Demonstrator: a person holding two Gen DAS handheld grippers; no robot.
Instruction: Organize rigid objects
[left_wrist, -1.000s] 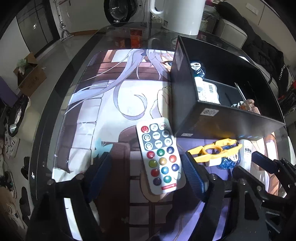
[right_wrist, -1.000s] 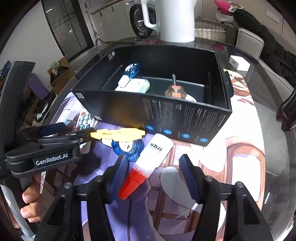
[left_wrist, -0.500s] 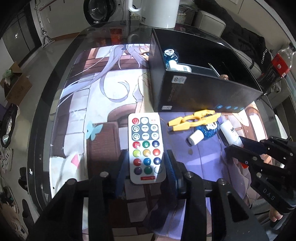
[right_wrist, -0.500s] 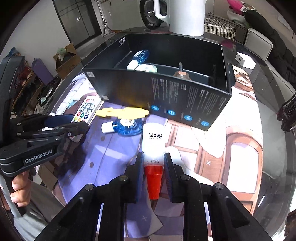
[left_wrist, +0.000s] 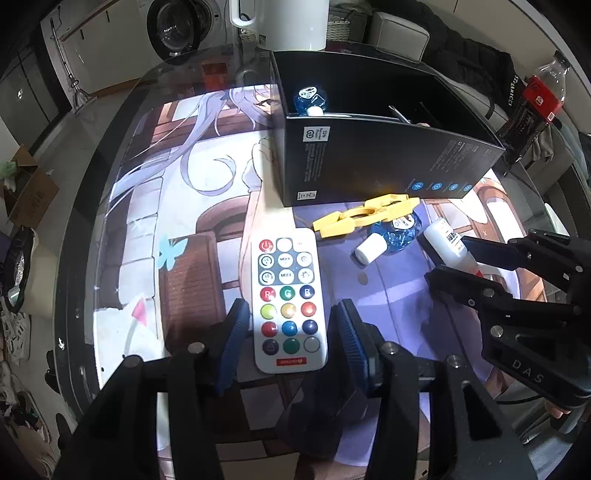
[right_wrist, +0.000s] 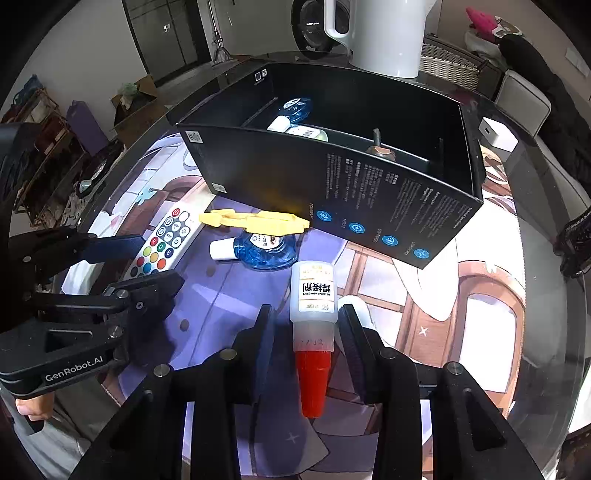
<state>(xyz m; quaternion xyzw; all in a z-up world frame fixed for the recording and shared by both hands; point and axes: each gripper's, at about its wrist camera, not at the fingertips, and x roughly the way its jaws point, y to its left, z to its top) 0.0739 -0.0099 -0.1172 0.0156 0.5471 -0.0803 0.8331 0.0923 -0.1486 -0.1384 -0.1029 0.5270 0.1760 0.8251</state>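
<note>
A white remote (left_wrist: 288, 301) with coloured buttons lies on the printed mat between the pads of my left gripper (left_wrist: 290, 319), which close on its sides. My right gripper (right_wrist: 306, 325) is shut on a white glue bottle (right_wrist: 313, 295) with a red cap; the bottle also shows in the left wrist view (left_wrist: 448, 242). A black open box (right_wrist: 369, 177) stands behind, holding a blue bottle (right_wrist: 297, 109) and other small items. A yellow clip (right_wrist: 255, 219) and a blue bottle (right_wrist: 266, 249) lie on the mat in front of the box.
A white kettle (right_wrist: 380, 33) stands behind the box. The glass table edge (left_wrist: 85, 206) curves round the mat at left. A plastic drink bottle (left_wrist: 537, 99) stands at far right. My left gripper also shows in the right wrist view (right_wrist: 110, 266).
Both grippers have closed in: the left on the remote, the right on the glue bottle, which now points straight away between the pads. Both cameras sit higher and farther back.
</note>
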